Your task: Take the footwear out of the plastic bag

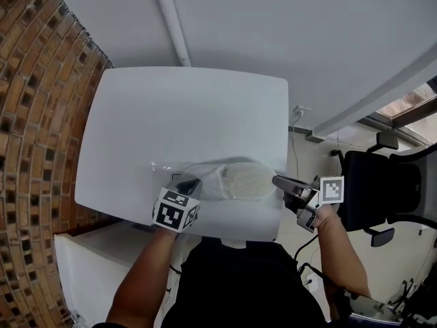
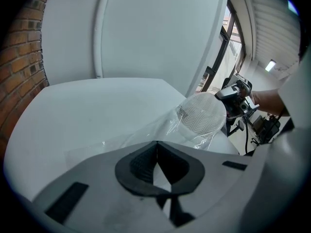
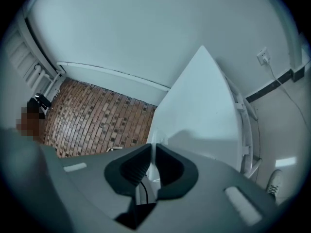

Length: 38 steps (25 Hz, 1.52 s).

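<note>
Our left gripper point(image 2: 156, 145) is pinched shut on the plastic bag point(image 1: 205, 176) on the tabletop point(image 1: 171, 115). Our right gripper point(image 3: 151, 149) is clamped on the end of the slipper point(image 1: 249, 181) inside it. We should pull them steadily apart, keeping the bag low.

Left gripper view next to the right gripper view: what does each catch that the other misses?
Only the left gripper view: the slipper, its ribbed sole showing, inside the clear bag, the right gripper at the slipper's far edge, and a window.
Only the right gripper view: a wall socket and a sneaker on the floor.
Both: the white table, brickwork and the pale wall.
</note>
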Tool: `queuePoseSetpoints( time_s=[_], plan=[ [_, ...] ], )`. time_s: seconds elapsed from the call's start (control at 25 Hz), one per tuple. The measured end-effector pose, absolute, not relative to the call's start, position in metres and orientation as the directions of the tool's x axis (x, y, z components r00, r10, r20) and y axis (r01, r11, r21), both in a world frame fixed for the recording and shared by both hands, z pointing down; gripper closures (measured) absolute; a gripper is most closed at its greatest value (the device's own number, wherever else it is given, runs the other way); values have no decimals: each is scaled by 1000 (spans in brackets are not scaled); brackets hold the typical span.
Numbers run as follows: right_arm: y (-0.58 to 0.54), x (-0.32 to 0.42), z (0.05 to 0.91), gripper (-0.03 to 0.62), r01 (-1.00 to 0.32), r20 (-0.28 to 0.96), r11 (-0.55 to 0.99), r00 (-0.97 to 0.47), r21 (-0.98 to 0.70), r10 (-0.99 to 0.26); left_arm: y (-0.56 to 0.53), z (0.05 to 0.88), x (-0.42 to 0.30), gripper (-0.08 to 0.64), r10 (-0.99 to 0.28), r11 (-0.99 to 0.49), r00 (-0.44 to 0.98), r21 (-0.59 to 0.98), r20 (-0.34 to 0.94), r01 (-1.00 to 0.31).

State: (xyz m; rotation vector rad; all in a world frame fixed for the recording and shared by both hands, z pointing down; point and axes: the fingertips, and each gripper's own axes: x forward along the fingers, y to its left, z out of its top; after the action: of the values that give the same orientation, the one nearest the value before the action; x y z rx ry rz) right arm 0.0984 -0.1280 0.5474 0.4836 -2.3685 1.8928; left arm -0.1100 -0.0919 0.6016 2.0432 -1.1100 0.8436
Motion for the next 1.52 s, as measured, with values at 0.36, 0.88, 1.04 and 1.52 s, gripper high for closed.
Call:
queuePoseSetpoints(
  time_s=[0.36,0.88,1.04,1.52],
  plan=[
    [-138,104,517,563,-219,167,217,-957,-951,-236,-101,604,-111,552,-450,-413,409,221,794,-884],
    [-148,129,498,563,-176,100,224,-944,-959,-314,-117,611,-147,552,-468,-316,320,182,824,-931],
    [-155,134,484,563,-139,49,245,-938,-959,-343,-121,614,-163,552,-480,-241,285,188,830,-952],
    [-156,160,437,560,-71,-65,316,-914,-946,-401,-143,618,-177,552,-507,-125,229,192,831,-973]
  ],
)
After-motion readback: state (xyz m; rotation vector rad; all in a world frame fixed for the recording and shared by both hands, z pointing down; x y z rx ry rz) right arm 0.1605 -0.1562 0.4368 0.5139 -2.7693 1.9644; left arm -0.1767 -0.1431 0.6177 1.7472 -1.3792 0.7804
